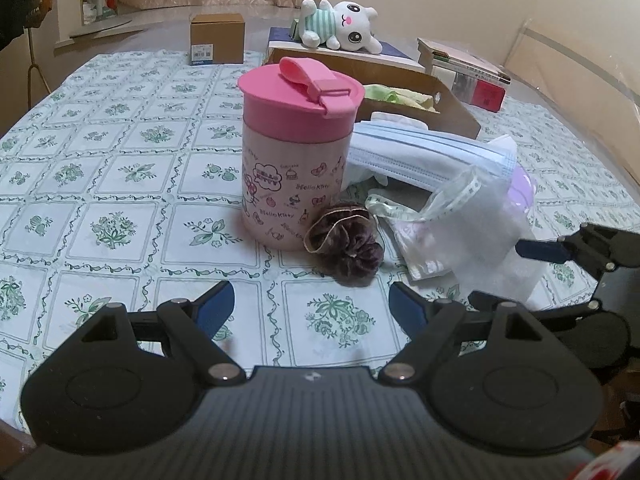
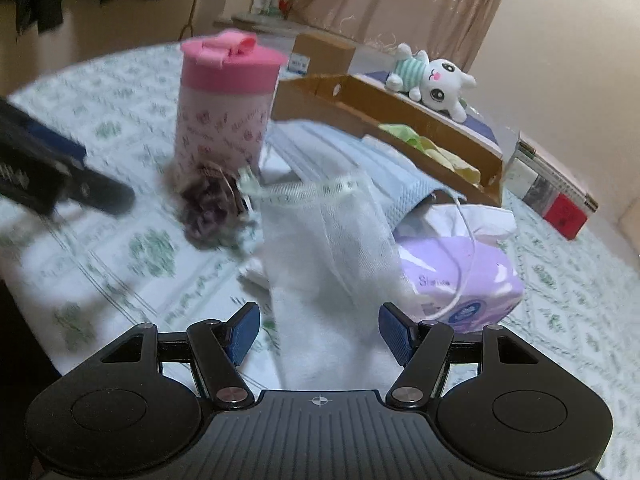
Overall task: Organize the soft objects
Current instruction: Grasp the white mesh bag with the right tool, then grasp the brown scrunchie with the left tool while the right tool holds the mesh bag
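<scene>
Left wrist view: your left gripper point(image 1: 310, 306) is hovering with its fingers spread wide and nothing between them. It's facing the dark purple velvet scrunchie point(image 1: 345, 245), which is lying on the green floral tablecloth point(image 1: 120, 184) right against the pink lidded cartoon tumbler point(image 1: 298, 152).

Right wrist view: your right gripper point(image 2: 319, 330) is sitting partly open, its blue pads either side of the white mesh drawstring bag point(image 2: 320, 248) without squeezing it. The lilac tissue pack point(image 2: 460, 276) is lying just beside.
</scene>
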{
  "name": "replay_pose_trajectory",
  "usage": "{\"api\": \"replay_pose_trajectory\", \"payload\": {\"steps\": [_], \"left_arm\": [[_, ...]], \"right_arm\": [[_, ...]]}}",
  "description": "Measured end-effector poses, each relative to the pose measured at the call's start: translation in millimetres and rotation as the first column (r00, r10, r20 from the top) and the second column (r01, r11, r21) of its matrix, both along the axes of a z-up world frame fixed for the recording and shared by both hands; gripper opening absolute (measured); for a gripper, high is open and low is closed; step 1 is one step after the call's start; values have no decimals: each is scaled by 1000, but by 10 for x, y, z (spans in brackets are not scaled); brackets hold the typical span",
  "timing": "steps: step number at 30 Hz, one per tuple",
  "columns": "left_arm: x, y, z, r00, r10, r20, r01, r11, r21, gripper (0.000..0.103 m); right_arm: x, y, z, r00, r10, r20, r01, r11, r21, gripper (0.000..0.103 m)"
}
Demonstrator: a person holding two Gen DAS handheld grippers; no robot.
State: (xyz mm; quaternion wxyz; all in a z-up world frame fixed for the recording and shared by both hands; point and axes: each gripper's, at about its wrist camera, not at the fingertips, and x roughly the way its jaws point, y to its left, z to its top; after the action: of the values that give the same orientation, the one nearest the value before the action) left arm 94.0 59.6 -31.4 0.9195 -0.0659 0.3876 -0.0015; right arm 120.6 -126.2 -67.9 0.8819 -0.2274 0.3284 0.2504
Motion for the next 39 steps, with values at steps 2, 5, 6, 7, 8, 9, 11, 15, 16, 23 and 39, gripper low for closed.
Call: {"api": "replay_pose_trajectory", "payload": {"steps": [2, 5, 6, 7, 8, 9, 11, 15, 16, 23, 39], "left_arm": [[4, 0, -12, 1000, 0, -2, 0, 1000, -4, 83], [16, -1, -32, 1000, -1, -9, 1, 1000, -7, 83], [19, -3, -39, 1000, -2, -10, 2, 1000, -9, 83], [25, -5, -46, 1000, -4, -11, 4, 1000, -12, 83], [29, -10, -52, 1000, -6, -11, 6, 1000, -15, 83], [32, -14, -55, 1000, -9, -9, 9, 1000, -18, 83], [44, -21, -57, 1000, -15, -8, 15, 1000, -19, 83], [65, -37, -63, 1000, -25, 0, 25, 1000, -15, 82], [71, -39, -66, 1000, -26, 1, 26, 1000, -13, 82], [189, -94, -118, 999, -47, 17, 46, 998, 37, 82], [619, -514, -433, 993, -110, 36, 101, 977, 190, 63]], "right_arm": [[32, -43, -86, 999, -22, -25, 21, 1000, -15, 66], [71, -115, -159, 997, -59, -48, 58, 998, -17, 66], [88, -144, -175, 996, -66, -60, 66, 998, -5, 66], [109, -178, -182, 994, -76, -79, 78, 997, 18, 63], [127, -209, -178, 992, -84, -99, 88, 995, 39, 52], [140, -234, -169, 990, -89, -114, 96, 994, 57, 46], [145, -239, -150, 988, -94, -119, 102, 993, 63, 25], [103, -246, -87, 987, -104, -123, 116, 989, 89, 3], [88, -257, -65, 986, -109, -128, 122, 987, 104, 1], [-63, -416, 181, 982, -130, -139, 157, 966, 203, 0], [-91, -761, 344, 963, -229, -141, 258, 936, 241, 0]]}}
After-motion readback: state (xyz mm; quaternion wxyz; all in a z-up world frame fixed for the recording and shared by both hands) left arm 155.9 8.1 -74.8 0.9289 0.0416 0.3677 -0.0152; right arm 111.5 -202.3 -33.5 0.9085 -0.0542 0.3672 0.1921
